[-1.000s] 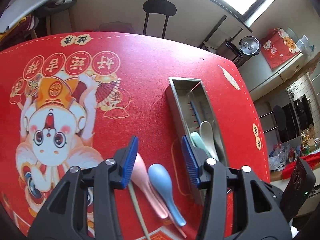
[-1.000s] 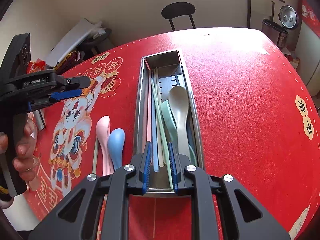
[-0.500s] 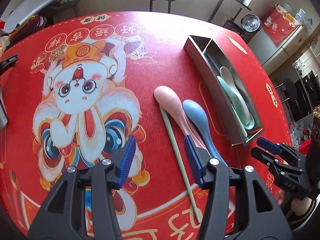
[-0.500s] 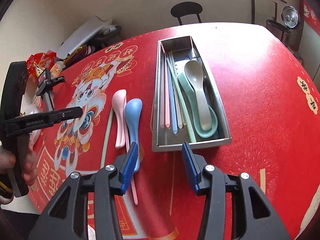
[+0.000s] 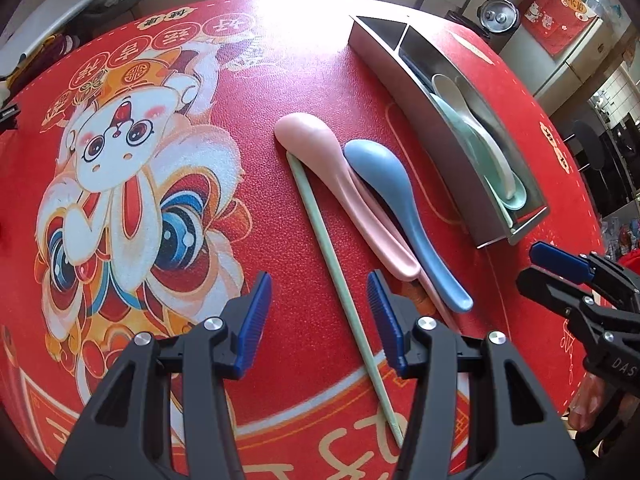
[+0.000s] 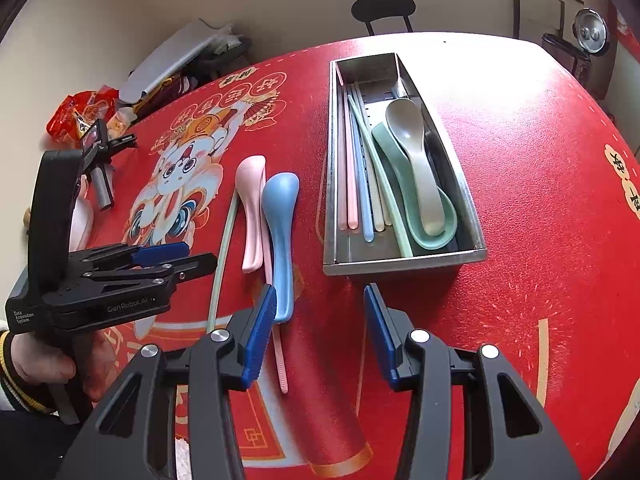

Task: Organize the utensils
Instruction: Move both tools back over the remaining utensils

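On the red tablecloth lie a pink spoon, a blue spoon, a pale green chopstick and a pink chopstick partly under the spoons. My left gripper hovers open low over the green chopstick, which runs between its fingers close to the right one. My right gripper stands open and empty just short of the near end of the metal tray. The tray holds several chopsticks, a green spoon and a grey spoon.
A black chair stands behind the table's far edge. Bags and clutter lie off the table's left side, with a small black clamp stand there. A metal pot stands beyond the far right edge.
My right gripper opened, left a chopstick in the tray and drew back to the tray's near end. My left gripper shifted from beside the tray over to the green chopstick and sank lower.
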`<action>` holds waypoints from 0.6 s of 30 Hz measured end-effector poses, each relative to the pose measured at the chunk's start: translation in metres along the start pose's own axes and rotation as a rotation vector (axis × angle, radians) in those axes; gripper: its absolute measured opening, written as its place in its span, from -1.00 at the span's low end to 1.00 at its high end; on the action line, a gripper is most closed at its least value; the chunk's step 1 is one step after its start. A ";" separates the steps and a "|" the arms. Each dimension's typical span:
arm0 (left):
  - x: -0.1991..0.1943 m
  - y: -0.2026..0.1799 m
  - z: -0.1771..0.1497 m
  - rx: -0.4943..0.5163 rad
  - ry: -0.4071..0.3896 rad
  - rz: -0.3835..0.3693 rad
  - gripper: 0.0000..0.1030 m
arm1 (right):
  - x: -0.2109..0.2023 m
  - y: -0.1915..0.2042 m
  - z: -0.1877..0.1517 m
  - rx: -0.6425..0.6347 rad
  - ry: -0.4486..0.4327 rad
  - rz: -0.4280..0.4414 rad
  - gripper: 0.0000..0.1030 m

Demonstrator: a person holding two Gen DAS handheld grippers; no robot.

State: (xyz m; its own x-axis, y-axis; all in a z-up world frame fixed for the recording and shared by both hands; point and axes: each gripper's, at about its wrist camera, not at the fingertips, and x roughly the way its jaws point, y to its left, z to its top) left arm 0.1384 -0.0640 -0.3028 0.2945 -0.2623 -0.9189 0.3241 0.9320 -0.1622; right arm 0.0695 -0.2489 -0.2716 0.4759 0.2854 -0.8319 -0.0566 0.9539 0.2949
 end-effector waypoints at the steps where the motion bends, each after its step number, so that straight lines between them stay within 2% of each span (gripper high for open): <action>1: 0.001 -0.001 0.002 0.002 0.001 -0.001 -0.04 | 0.000 0.000 0.000 0.001 0.001 -0.001 -0.13; 2: 0.003 -0.001 0.003 0.005 0.002 0.000 -0.05 | 0.000 -0.001 0.001 0.002 0.003 -0.004 -0.13; 4: 0.007 -0.001 0.005 0.003 0.011 -0.008 -0.23 | 0.001 -0.002 0.002 0.007 0.009 -0.015 -0.13; 8: 0.012 0.001 0.012 -0.013 0.009 -0.023 -0.25 | 0.002 -0.003 0.004 0.014 0.019 -0.039 -0.13; 10: 0.014 0.002 0.015 -0.017 0.006 -0.024 -0.38 | 0.002 -0.004 0.006 0.018 0.023 -0.045 -0.12; 14: 0.018 0.003 0.024 -0.025 0.003 -0.024 -0.46 | -0.002 -0.002 0.011 0.009 0.006 -0.082 0.16; 18: 0.020 0.005 0.032 -0.042 -0.003 -0.024 -0.52 | -0.010 0.004 0.017 -0.030 -0.026 -0.140 0.36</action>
State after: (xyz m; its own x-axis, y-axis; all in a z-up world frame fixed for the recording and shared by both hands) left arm 0.1750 -0.0725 -0.3109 0.2901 -0.2857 -0.9134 0.2930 0.9351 -0.1995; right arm 0.0793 -0.2496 -0.2538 0.5033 0.1474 -0.8515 -0.0142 0.9866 0.1623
